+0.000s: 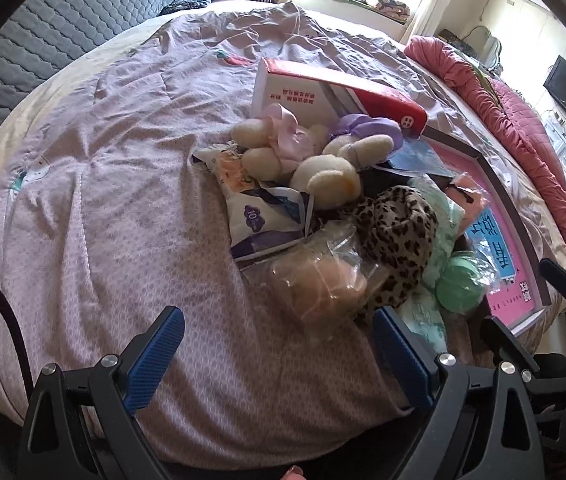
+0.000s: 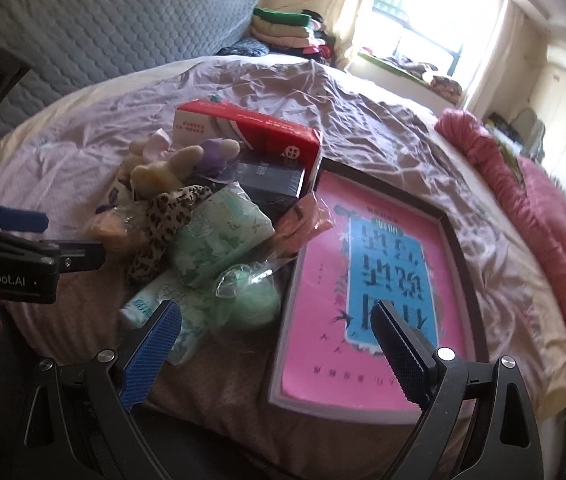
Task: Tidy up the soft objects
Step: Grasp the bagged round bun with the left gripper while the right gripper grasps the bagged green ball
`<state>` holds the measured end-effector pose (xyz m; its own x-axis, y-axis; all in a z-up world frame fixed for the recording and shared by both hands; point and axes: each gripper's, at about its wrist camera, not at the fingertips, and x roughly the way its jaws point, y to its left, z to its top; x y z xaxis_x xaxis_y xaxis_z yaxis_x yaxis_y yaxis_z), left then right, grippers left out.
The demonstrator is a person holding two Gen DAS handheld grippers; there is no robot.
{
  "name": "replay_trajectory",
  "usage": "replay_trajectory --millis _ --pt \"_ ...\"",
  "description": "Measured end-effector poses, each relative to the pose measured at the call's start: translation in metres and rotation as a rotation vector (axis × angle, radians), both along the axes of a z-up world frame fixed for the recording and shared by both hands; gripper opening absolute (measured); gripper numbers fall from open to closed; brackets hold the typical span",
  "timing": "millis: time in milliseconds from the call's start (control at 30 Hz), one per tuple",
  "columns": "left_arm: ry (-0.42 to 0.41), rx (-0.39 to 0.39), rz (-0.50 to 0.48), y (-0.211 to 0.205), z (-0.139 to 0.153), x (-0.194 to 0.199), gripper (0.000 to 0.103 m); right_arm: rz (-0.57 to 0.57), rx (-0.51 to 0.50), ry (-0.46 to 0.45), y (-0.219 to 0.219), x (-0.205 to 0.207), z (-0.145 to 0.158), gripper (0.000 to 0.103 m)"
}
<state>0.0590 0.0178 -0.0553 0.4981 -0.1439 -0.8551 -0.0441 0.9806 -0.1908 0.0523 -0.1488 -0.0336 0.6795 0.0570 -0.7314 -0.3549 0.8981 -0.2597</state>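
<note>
Both the left gripper [image 1: 279,344] and right gripper [image 2: 277,338] hang with jaws wide apart, holding nothing. A plush rabbit [image 1: 329,172] tops the pile on the bed [image 1: 123,200].

Leopard-print cloth [image 1: 397,240], cream plush bunny [image 1: 329,178], mint ball [image 1: 459,286], pink box lid [image 2: 379,280].

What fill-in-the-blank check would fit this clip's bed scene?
1. Both grippers, left gripper and right gripper, hold ____.
2. The leopard-print fabric bundle lies on the ____.
3. The flat framed box has a ____ cover.

Missing words: nothing; bed; pink
</note>
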Motion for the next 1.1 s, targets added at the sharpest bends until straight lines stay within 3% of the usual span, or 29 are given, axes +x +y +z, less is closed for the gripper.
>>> replay_trajectory --millis 300,467,633,733,867,933,1000,1100 --pt "-0.008 -0.005 -0.019 0.003 -0.006 0.012 0.095 0.063 -0.137 0.001 0.021 0.015 -0.019 0.092" --pt "-0.004 -0.019 -0.032 0.004 -0.009 0.016 0.095 0.103 -0.235 0.028 0.035 0.025 -0.035 0.061" --pt "0.0 -0.034 -0.045 0.004 -0.013 0.02 0.095 0.112 -0.269 0.04 0.043 0.031 -0.046 0.054" --pt "0.007 -0.055 -0.054 0.005 -0.017 0.023 0.095 0.101 -0.228 0.058 0.04 0.035 -0.048 0.047" --pt "0.014 -0.085 -0.062 0.007 -0.023 0.026 0.091 0.076 -0.17 0.068 0.037 0.035 -0.047 0.045" --pt "0.004 -0.114 -0.074 0.008 -0.022 0.025 0.082 0.062 -0.117 0.079 0.032 0.035 -0.044 0.045" --pt "-0.001 -0.16 -0.094 0.008 -0.022 0.026 0.064 0.058 -0.061 0.096 0.025 0.035 -0.039 0.044" --pt "0.007 -0.192 -0.115 0.006 -0.024 0.026 0.056 0.037 0.017 0.112 0.014 0.034 -0.035 0.041"
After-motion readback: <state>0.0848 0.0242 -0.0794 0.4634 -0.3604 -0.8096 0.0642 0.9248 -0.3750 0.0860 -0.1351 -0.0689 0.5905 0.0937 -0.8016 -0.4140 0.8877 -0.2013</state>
